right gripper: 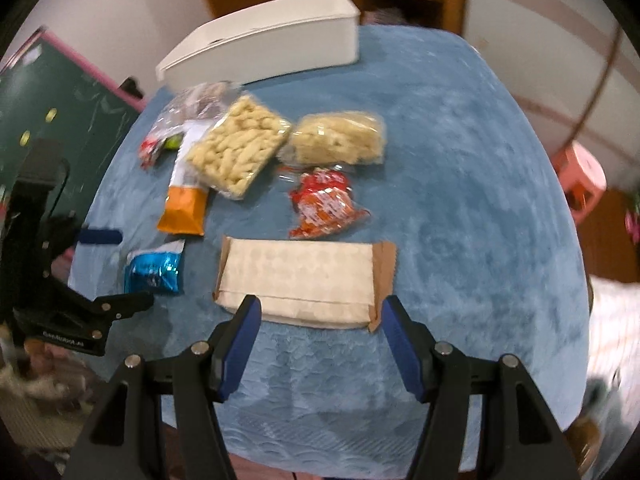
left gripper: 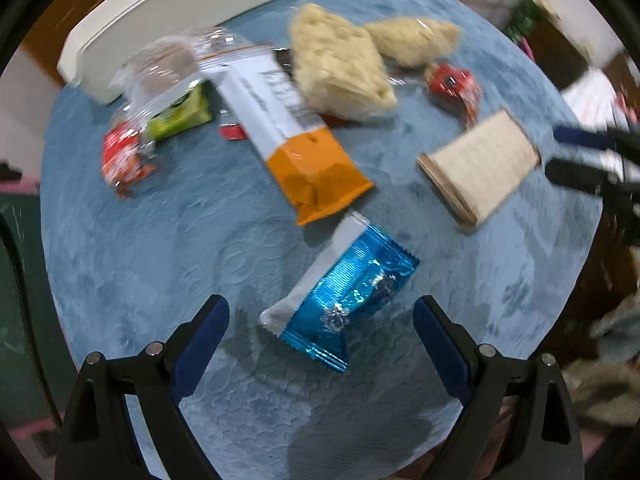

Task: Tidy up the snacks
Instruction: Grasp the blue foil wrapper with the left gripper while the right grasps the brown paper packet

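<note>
Snacks lie on a blue cloth-covered table (left gripper: 160,248). My left gripper (left gripper: 320,312) is open, its fingers either side of a blue-and-white foil snack (left gripper: 344,300), just above it. My right gripper (right gripper: 320,312) is open and hovers at the near edge of a beige paper-wrapped packet (right gripper: 300,280); the packet also shows in the left wrist view (left gripper: 480,164). An orange-and-white bar (left gripper: 288,128), two clear bags of pale puffs (left gripper: 340,64) (left gripper: 416,38) and red sweet packs (left gripper: 454,84) lie beyond. A white bin (right gripper: 272,36) stands at the table's far edge.
A clear bag (left gripper: 160,68), a green packet (left gripper: 184,114) and a red pack (left gripper: 120,156) lie at the left near the bin (left gripper: 168,12). A green board (right gripper: 52,120) stands left of the table, a pink stool (right gripper: 580,176) to the right.
</note>
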`<state>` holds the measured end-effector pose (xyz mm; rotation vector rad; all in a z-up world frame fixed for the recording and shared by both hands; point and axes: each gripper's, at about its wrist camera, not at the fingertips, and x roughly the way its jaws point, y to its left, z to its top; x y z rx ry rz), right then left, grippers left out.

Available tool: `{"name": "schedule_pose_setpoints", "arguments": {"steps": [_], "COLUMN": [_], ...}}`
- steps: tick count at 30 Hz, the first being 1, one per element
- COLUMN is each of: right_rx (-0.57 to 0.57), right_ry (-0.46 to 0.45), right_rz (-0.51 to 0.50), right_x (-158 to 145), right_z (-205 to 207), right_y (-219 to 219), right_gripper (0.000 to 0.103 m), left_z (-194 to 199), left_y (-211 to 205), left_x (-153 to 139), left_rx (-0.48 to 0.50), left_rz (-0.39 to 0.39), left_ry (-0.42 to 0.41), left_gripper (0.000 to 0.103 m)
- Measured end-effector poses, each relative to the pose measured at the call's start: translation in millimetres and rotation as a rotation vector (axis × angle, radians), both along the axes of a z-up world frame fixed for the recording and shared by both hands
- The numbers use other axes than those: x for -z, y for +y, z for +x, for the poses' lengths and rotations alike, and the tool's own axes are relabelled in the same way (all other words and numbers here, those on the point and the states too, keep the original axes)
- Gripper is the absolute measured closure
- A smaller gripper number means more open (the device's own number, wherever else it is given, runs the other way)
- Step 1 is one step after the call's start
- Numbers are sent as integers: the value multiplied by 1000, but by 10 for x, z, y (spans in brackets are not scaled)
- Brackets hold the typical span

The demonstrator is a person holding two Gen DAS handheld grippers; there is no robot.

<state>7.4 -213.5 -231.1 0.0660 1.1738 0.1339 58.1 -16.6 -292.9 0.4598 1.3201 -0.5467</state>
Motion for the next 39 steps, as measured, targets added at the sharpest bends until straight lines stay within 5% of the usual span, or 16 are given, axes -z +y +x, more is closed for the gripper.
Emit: {"name": "schedule_pose_setpoints", "arguments": {"steps": [8, 17, 24, 30, 35, 39], "right_rx": [-345, -544, -694, -697, -639, -555], "right_ry": [-48, 23, 47, 126, 187, 217], "right_rz": [-205, -298, -301, -231, -135, -2], "right_x": [53, 321, 427, 505, 443, 367], "right_z": [6, 120, 289, 453, 534, 555], "right_y": [276, 294, 440, 464, 379, 269], "right_gripper": [40, 39, 18, 18, 28, 36], "left_z": [63, 196, 319, 508, 604, 696], "left_y": [-204, -106, 40, 193, 339, 519], "left_x": [185, 246, 239, 237, 213, 194], "left_rx": [74, 53, -71, -175, -239, -302], "left_rz": [61, 39, -4, -13, -26, -77], "left_ry": [6, 58, 81, 91, 127, 193], "left_gripper": [20, 20, 30, 48, 66, 69]}}
